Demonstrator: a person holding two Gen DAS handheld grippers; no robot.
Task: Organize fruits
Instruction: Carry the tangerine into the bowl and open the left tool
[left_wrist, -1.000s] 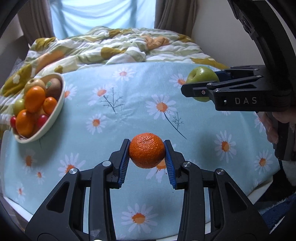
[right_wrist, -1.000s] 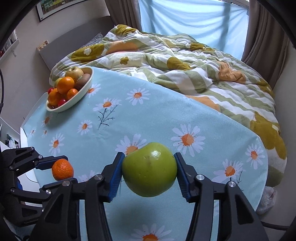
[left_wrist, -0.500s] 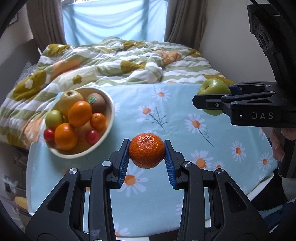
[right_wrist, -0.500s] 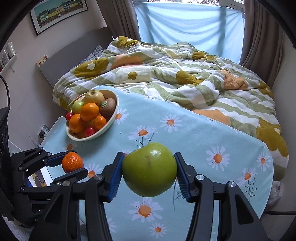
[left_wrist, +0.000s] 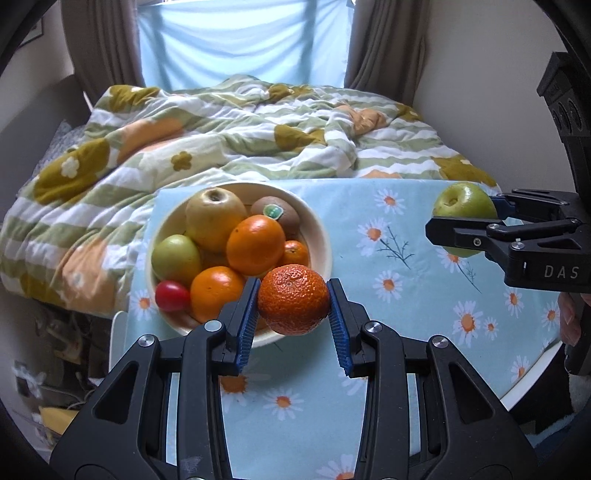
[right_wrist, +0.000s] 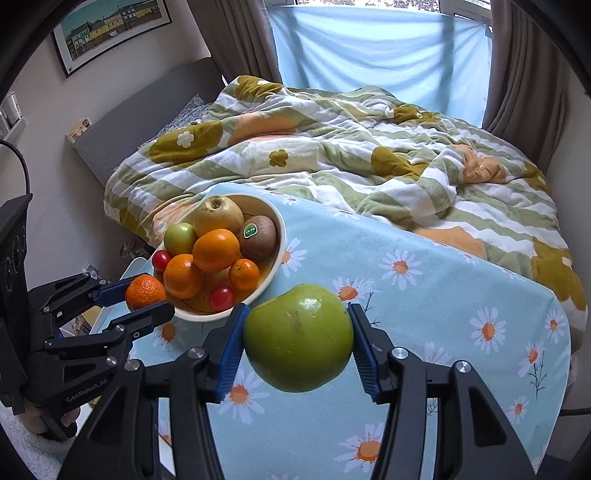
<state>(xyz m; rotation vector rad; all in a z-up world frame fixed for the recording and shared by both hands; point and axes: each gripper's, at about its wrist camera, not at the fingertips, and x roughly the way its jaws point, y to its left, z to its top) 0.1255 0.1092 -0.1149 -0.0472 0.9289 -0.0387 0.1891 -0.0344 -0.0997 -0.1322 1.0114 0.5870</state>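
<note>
My left gripper is shut on a bumpy mandarin and holds it in the air at the near rim of a cream fruit bowl. The bowl holds a yellow apple, a kiwi, oranges, a green fruit and red tomatoes. My right gripper is shut on a green apple, held above the table to the right of the bowl. The mandarin also shows in the right wrist view, and the green apple shows in the left wrist view.
The table has a light blue daisy tablecloth. A bed with a rumpled green, white and orange duvet lies right behind it. Curtains and a window are at the back. Clutter sits on the floor at the left.
Both grippers moved left toward the bowl with their fruits still held. The bowl now sits just beyond the mandarin in the left wrist view.
</note>
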